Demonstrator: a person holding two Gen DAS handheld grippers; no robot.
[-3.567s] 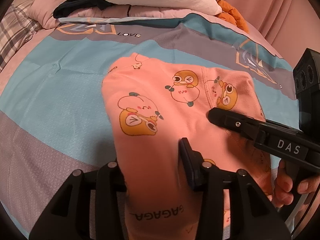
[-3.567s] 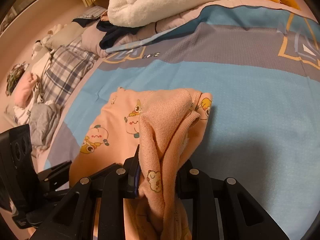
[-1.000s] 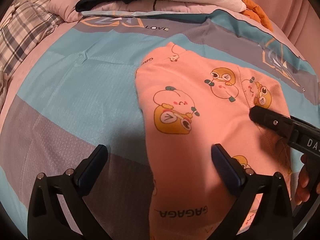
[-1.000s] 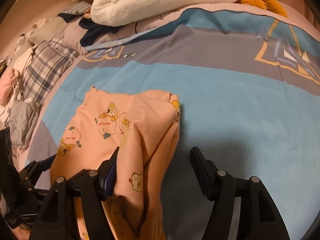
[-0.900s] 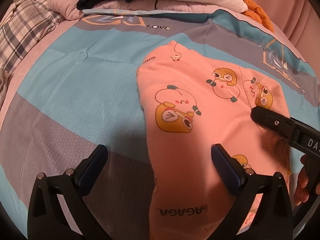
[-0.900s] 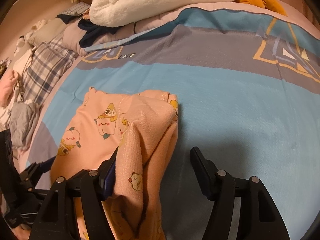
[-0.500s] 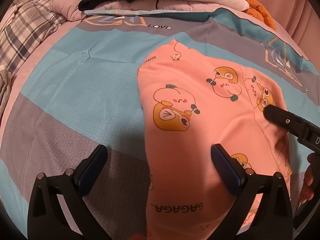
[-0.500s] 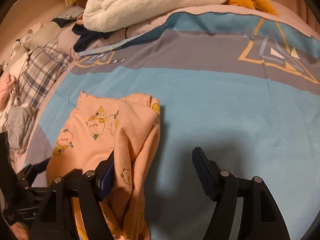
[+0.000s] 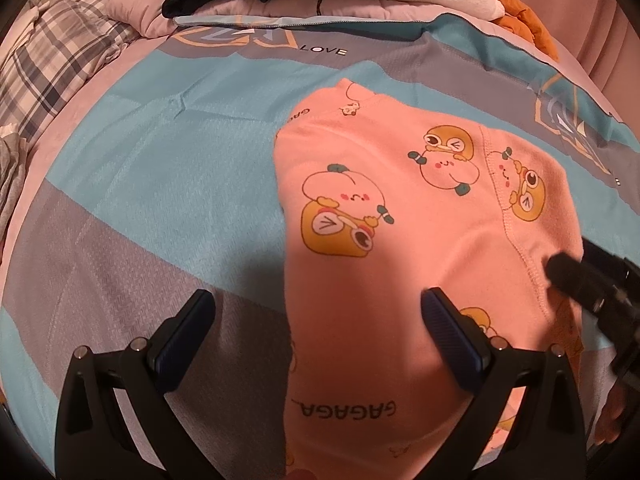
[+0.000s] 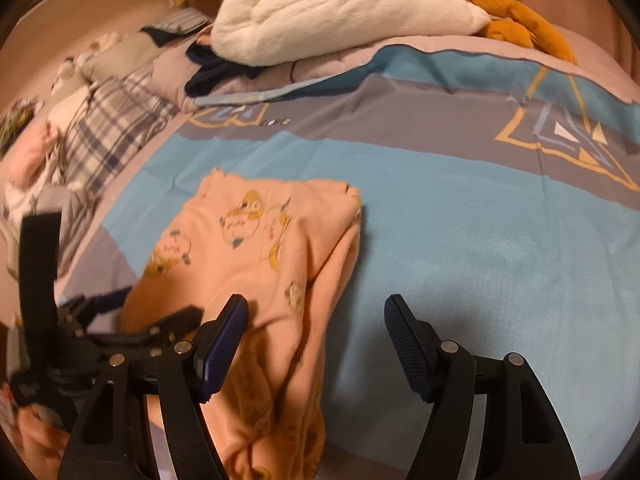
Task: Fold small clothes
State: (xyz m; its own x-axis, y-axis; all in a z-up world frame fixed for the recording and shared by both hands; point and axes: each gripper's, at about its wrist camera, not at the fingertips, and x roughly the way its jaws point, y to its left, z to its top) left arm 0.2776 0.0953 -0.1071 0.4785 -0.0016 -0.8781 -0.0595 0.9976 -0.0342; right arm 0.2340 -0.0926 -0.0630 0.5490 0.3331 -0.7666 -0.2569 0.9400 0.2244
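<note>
A small pink garment (image 9: 400, 248) with cartoon animal prints and "GAGAGA" lettering lies folded lengthwise on the bed cover; it also shows in the right wrist view (image 10: 256, 264). My left gripper (image 9: 316, 328) is open and empty, hovering over the garment's near left edge. My right gripper (image 10: 316, 336) is open and empty, with its left finger (image 10: 222, 332) just above the garment's near right part. The right gripper's fingertip (image 9: 568, 276) shows at the right of the left wrist view. The left gripper (image 10: 132, 312) shows at the left of the right wrist view.
The blue and grey bed cover (image 9: 160, 168) spreads all around, also in the right wrist view (image 10: 480, 240). A white plush blanket (image 10: 340, 12), an orange plush (image 10: 520, 24) and dark clothes (image 10: 216, 68) lie at the back. Plaid fabric (image 9: 52, 64) lies at the left.
My right gripper has let go of the garment's folded edge, which now lies flat, and has drawn back to the right. Both grippers went from shut on the garment to open.
</note>
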